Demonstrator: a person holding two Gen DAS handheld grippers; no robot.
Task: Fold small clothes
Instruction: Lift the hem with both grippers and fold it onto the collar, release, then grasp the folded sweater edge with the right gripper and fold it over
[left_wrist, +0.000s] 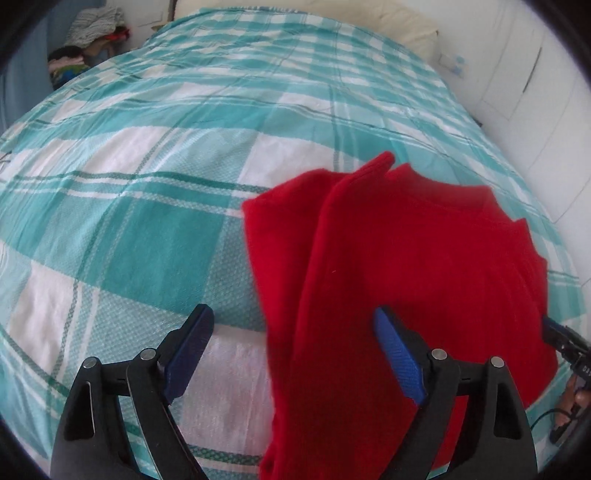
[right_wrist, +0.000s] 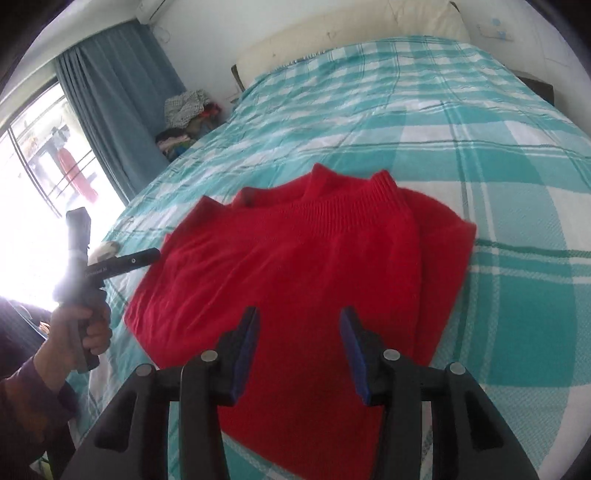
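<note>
A red knitted sweater (left_wrist: 406, 258) (right_wrist: 295, 258) lies flat on the bed, its sleeves folded in over the body and its ribbed collar at the far end. My left gripper (left_wrist: 293, 314) is open wide over the sweater's left edge; one blue pad is above the bedcover, the other above the red knit. My right gripper (right_wrist: 299, 314) is open just above the sweater's near part, and its pads press on nothing. In the right wrist view a hand (right_wrist: 79, 332) holds the left gripper's handle at the sweater's left side.
The bed's teal and white checked cover (left_wrist: 147, 184) (right_wrist: 498, 147) stretches away all around the sweater. A pile of clothes (left_wrist: 92, 37) (right_wrist: 184, 110) sits beside the bed at the far left, next to a blue curtain (right_wrist: 118, 92) and a bright window. White cabinet fronts (left_wrist: 535, 110) stand to the right.
</note>
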